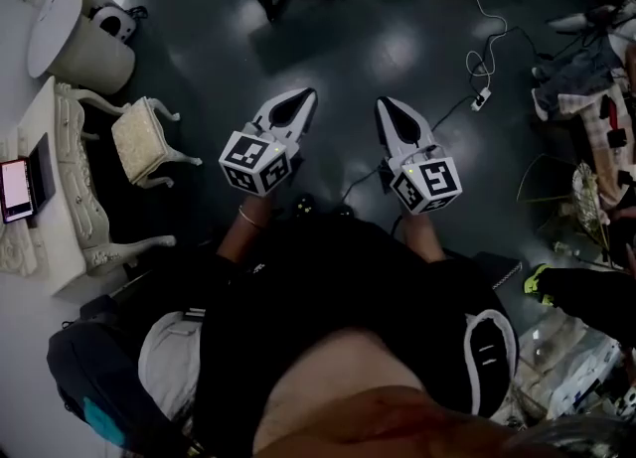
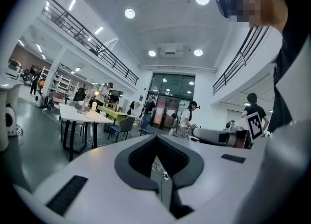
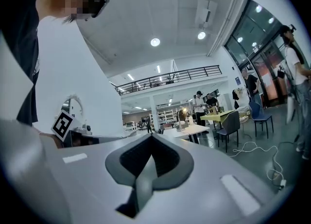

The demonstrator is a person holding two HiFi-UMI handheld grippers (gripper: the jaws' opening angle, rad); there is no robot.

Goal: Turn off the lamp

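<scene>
- Left gripper (image 1: 307, 96): you hold it level over the dark floor (image 1: 397, 49), just in front of your body. Its jaws are pressed together at the tips, which the left gripper view (image 2: 156, 136) confirms. Nothing is between them.
- Right gripper (image 1: 384, 104): level, beside the left one and apart from it. Its jaws are closed tip to tip, as its own view (image 3: 151, 136) shows, and they pinch nothing.
- Lamp: I cannot place it with certainty in any view. The right gripper view shows a small lit object (image 3: 183, 116) standing on a far table (image 3: 192, 129). It may be the lamp, but it is too small to tell. It is well apart from both grippers.
- Dresser (image 1: 62, 232): white and ornate, at your left. The part of its top in view carries a tablet (image 1: 17, 188) with a lit screen, and no lamp is visible there.
- Stool (image 1: 144, 140): cushioned, just beside the dresser.
- Cable (image 1: 481, 98): runs loose across the floor ahead and to your right, ending in a small plug block.
- Done so far: nothing, as far as the pictures show. Neither gripper touches anything and no switch is within reach.
- Left to do, as I judge it: find the lamp, walk to it, locate its switch, and press or flip it with one closed gripper tip. That is the whole task.
</scene>
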